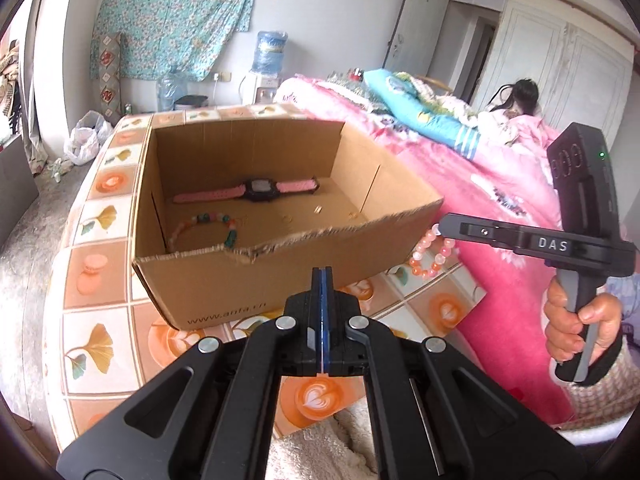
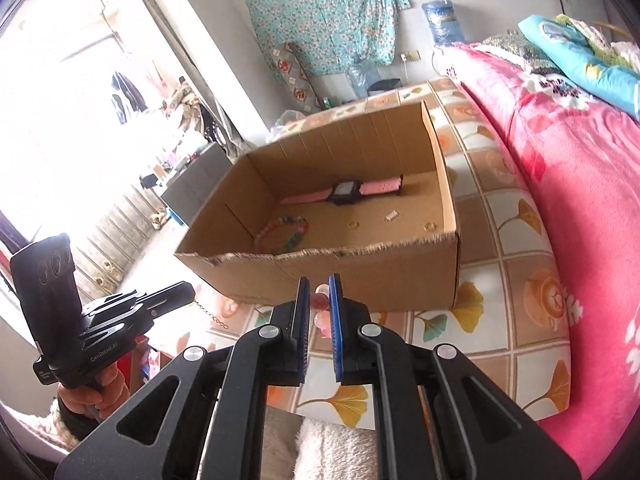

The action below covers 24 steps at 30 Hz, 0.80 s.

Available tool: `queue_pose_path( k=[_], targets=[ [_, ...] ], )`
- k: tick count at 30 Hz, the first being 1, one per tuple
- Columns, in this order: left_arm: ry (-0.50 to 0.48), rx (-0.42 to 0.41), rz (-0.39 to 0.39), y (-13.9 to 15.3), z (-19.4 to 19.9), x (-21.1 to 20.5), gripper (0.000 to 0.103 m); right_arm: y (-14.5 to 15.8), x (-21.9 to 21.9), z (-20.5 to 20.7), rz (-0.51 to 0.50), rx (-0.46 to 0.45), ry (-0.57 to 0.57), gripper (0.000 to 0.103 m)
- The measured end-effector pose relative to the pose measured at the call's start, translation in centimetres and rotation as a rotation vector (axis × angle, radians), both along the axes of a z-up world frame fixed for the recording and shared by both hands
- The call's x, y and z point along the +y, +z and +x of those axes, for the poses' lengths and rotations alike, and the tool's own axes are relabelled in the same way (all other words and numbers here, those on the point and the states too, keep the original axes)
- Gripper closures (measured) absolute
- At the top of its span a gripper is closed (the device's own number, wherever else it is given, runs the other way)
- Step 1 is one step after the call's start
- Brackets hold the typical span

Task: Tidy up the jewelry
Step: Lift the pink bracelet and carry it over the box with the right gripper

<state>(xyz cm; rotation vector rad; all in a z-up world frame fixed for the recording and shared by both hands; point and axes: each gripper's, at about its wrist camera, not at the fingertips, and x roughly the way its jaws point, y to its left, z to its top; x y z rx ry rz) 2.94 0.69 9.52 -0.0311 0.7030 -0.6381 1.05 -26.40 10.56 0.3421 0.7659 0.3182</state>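
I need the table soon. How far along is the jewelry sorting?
Done: the pink watch and a multicolored bead bracelet lie in the cardboard box. In hand: the right gripper holds the pink bead bracelet beside the box. Left: dropping it in.

Box: on the table, left of the bed.
In box: watch behind bracelet.
Beads: right of box.
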Motion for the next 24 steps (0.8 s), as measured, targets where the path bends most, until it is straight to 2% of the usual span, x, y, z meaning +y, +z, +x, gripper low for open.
queue_pose_path(
  k=[3, 6, 8, 10, 15, 21, 24],
  targets=[
    [-0.032, -0.029, -0.060, 3.4, 0.0, 0.4, 0.103, 3.5, 0.3, 0.4, 0.015, -0.078, 0.023, 0.093],
    [-0.062, -0.015, -0.083, 5.4, 2.0, 0.0, 0.103, 6.6, 0.1, 1.4, 0.025, -0.139, 0.053, 0.093],
    [-0.072, 0.033, -0.058, 5.7, 4.4, -0.8, 0.103, 7.7, 0.1, 2.7, 0.021, -0.153, 0.070, 0.093],
    [-0.080, 0.099, -0.047, 5.1, 7.3, -1.5, 0.103, 8.1, 0.1, 4.7, 0.035, -0.129, 0.101, 0.093],
    [-0.028, 0.209, 0.035, 2.3, 13.7, -2.0, 0.103, 6.0, 1.1, 10.9, 0.075, 0.054, 0.201, 0.093],
    [0.012, 0.232, 0.039, 0.9, 16.8, -0.8, 0.103, 0.0, 5.4, 16.9, 0.104, 0.335, 0.346, 0.093],
    [0.020, 0.253, 0.037, 0.3, 17.7, -0.6, 0.103, -3.8, 7.7, 18.8, 0.028, 0.473, 0.379, 0.093]
  ],
)
